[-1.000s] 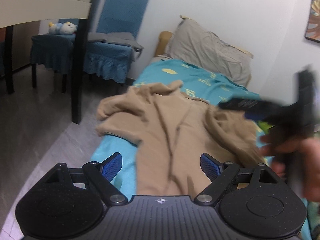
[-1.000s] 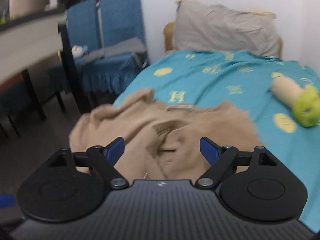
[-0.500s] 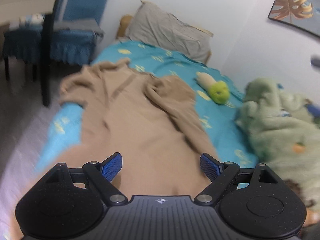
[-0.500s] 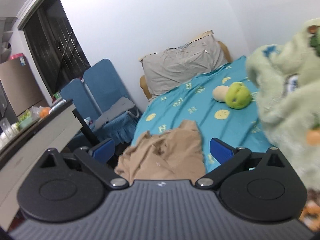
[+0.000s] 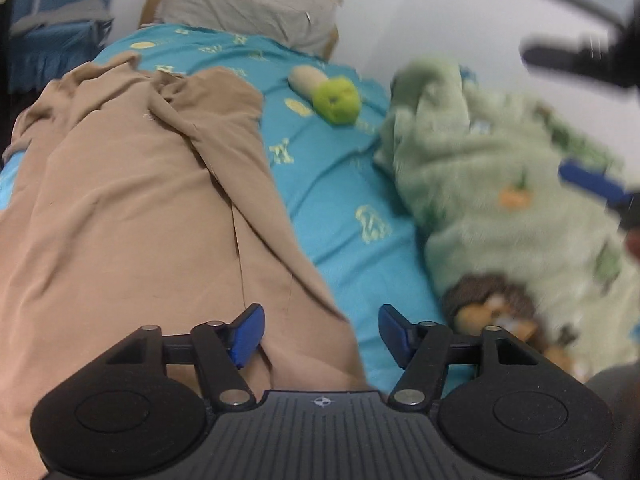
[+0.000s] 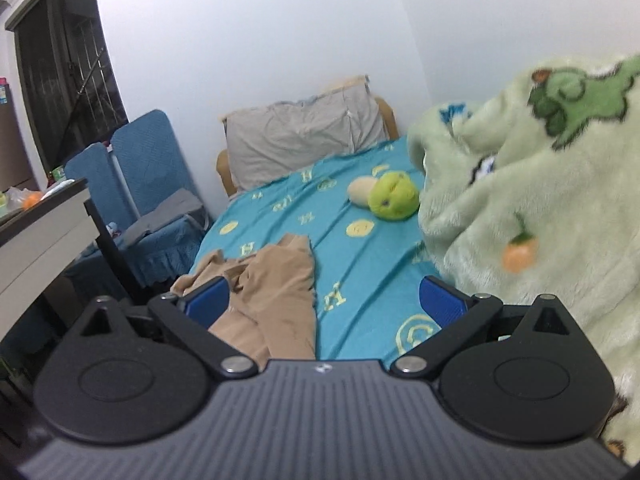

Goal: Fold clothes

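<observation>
The tan garment (image 5: 132,208) is laid lengthwise down the bed, its long axis running from the near edge toward the pillow (image 5: 248,4), with the bunched-up end pointed at the headboard. It's kept to the left half of the teal sheet (image 5: 340,200), and a loose fold is flopped over along its right side.

Around it: a green-and-beige plush toy (image 5: 334,98) is parked on the sheet between the garment and the fluffy pale-green blanket (image 5: 500,184), which is heaped on the right side of the bed. Nothing is stacked on the garment itself. Blue chairs (image 6: 140,184) and a table (image 6: 44,232) are seen off to the bed's left in the right wrist view.

Looks-wise, the garment is a plain beige, thin and wrinkly, with a seam line down the middle.

The left gripper (image 5: 320,334) is held over the garment's near right edge, jaws closing, but the fabric isn't pinched by the pads as far as can be seen. The right gripper (image 6: 324,304) is spread wide with nothing held, bare sheet showing between its fingers and the blanket just beside it.
</observation>
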### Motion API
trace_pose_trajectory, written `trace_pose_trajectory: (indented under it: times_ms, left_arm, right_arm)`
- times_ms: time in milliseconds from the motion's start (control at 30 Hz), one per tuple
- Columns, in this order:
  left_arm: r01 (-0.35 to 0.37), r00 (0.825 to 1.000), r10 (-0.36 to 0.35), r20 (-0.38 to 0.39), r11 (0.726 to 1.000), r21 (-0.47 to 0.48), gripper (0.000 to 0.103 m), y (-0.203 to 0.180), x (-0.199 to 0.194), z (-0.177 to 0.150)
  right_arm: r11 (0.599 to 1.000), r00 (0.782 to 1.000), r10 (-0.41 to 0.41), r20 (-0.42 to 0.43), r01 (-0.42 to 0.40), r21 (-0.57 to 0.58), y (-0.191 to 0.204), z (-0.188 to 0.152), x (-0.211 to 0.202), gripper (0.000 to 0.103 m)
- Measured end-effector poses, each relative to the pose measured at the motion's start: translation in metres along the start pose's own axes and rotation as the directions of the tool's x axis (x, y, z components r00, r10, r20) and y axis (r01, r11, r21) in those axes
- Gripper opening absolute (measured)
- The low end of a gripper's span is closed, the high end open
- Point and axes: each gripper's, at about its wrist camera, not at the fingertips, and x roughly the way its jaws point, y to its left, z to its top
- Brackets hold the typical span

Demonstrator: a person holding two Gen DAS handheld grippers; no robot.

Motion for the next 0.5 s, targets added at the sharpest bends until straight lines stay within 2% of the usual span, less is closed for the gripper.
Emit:
trace_pose_trajectory:
  times_ms: [67,100,133,200,333,500]
  left_arm:
    - [-0.027,0.999,0.029,-0.038,0.999,0.038,0.051,-0.005,0.014,-0.005]
    - [-0.037,0.998,0.039,-0.059,0.999,0.038,0.038,-0.003,0.019,-0.007]
    - [-0.038,0.997,0.04,-0.073,0.999,0.028,0.02,0.0,0.023,-0.008]
    - [-0.039,0.995,0.039,-0.095,0.999,0.004,0.002,0.006,0.028,-0.011]
    - [0.005,0.998,-0.012,-0.065,0.995,-0.102,0.0,0.025,0.012,-0.005]
    - [0.075,0.997,-0.08,-0.018,0.976,-0.203,0.0,0.048,-0.025,0.01]
  right_arm:
    - [1.0,1.0,-0.009,-0.016,0.009,0.003,-0.002,-0.001,0.004,0.103]
    - [1.0,1.0,-0.013,-0.022,0.013,0.002,-0.002,-0.002,0.005,0.103]
    - [1.0,0.999,-0.016,-0.029,0.016,0.002,-0.003,-0.003,0.007,0.103]
    - [1.0,0.999,-0.024,-0.041,0.024,0.0,-0.004,-0.005,0.009,0.103]
    - [0.999,0.998,-0.034,-0.06,0.033,-0.008,-0.003,-0.008,0.012,0.103]
    - [1.0,0.996,-0.029,-0.088,0.03,0.009,-0.006,-0.009,0.016,0.103]
